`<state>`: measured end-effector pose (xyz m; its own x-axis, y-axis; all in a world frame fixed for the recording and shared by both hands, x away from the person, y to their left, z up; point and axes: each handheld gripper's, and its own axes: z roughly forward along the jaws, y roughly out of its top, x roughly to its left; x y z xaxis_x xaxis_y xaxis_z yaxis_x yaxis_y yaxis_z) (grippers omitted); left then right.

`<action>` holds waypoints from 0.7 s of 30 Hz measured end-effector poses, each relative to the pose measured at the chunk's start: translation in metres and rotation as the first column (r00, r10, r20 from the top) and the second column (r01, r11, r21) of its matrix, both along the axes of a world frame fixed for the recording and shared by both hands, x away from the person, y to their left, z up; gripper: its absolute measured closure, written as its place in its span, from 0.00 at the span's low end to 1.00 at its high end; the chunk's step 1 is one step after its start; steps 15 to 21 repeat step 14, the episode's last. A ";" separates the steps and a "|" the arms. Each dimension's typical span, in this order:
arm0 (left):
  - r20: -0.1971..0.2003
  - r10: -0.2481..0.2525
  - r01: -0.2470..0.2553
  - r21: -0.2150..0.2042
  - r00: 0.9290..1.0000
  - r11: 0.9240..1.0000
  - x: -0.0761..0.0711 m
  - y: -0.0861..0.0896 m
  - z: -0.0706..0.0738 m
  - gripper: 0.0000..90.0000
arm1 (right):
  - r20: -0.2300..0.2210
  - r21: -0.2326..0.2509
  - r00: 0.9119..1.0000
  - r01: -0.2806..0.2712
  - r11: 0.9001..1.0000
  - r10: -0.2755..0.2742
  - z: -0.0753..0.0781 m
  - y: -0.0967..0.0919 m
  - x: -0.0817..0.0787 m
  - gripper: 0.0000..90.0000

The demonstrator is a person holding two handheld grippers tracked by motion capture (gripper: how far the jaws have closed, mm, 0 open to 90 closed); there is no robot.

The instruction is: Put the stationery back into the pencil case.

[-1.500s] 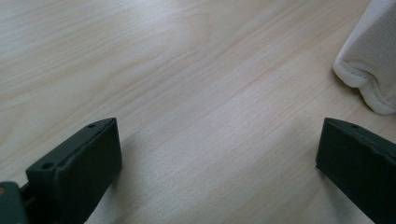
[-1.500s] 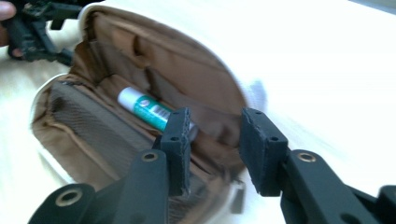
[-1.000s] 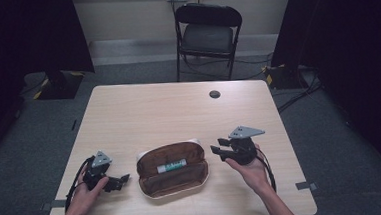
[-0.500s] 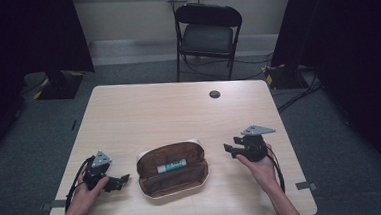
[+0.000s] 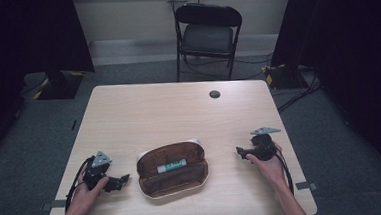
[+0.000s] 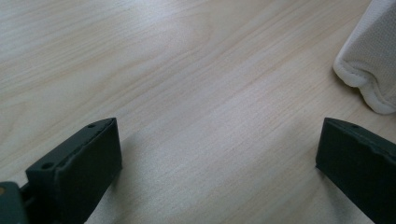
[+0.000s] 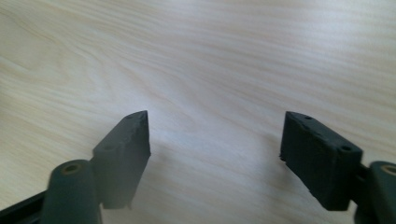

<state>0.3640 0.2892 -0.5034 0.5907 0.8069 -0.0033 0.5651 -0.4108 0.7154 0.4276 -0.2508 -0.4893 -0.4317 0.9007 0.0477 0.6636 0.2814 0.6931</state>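
A brown pencil case (image 5: pixel 172 168) lies open near the table's front edge, with a white and green tube (image 5: pixel 171 166) inside it. Its pale outer fabric (image 6: pixel 371 60) shows at the right of the left gripper view. My left gripper (image 5: pixel 124 180) rests on the table left of the case, jaws open over bare wood (image 6: pixel 219 163). My right gripper (image 5: pixel 240 152) sits low to the right of the case and apart from it. Its jaws have just been opening and stand wide with nothing between them (image 7: pixel 215 149).
The light wooden table (image 5: pixel 179 113) has a small black round cap (image 5: pixel 214 94) near its far edge. A black folding chair (image 5: pixel 207 36) stands behind the table. Cables trail from both grippers toward the front edge.
The right hand has moved to the right, away from the case, and come down toward the table. Left hand and case are unmoved.
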 end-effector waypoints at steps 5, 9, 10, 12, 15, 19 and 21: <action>-0.001 0.000 0.000 0.000 1.000 1.000 0.000 0.000 0.000 0.00 | 0.049 -0.036 0.999 0.011 0.999 -0.009 -0.007 -0.005 -0.003 0.17; -0.001 0.000 0.000 0.003 1.000 1.000 0.000 0.000 0.000 0.00 | 0.077 -0.030 0.997 0.011 0.999 -0.009 -0.011 -0.005 -0.003 0.14; -0.001 -0.001 0.001 0.004 1.000 1.000 0.000 0.000 0.000 0.00 | 0.076 -0.030 0.997 0.014 0.999 -0.011 -0.011 -0.004 -0.003 0.14; -0.001 0.001 -0.001 0.001 1.000 1.000 0.000 0.000 0.000 0.00 | 0.076 -0.029 0.997 0.017 0.999 -0.015 -0.011 -0.004 -0.004 0.14; -0.001 -0.001 0.001 0.003 1.000 1.000 0.000 0.000 0.000 0.00 | 0.077 -0.031 0.997 0.021 0.999 -0.019 -0.011 -0.004 -0.004 0.14; -0.001 -0.001 0.001 0.003 1.000 1.000 0.000 0.000 0.000 0.00 | 0.077 -0.031 0.997 0.021 0.999 -0.019 -0.011 -0.004 -0.004 0.14; -0.001 -0.001 0.001 0.003 1.000 1.000 0.000 0.000 0.000 0.00 | 0.077 -0.031 0.997 0.021 0.999 -0.019 -0.011 -0.004 -0.004 0.14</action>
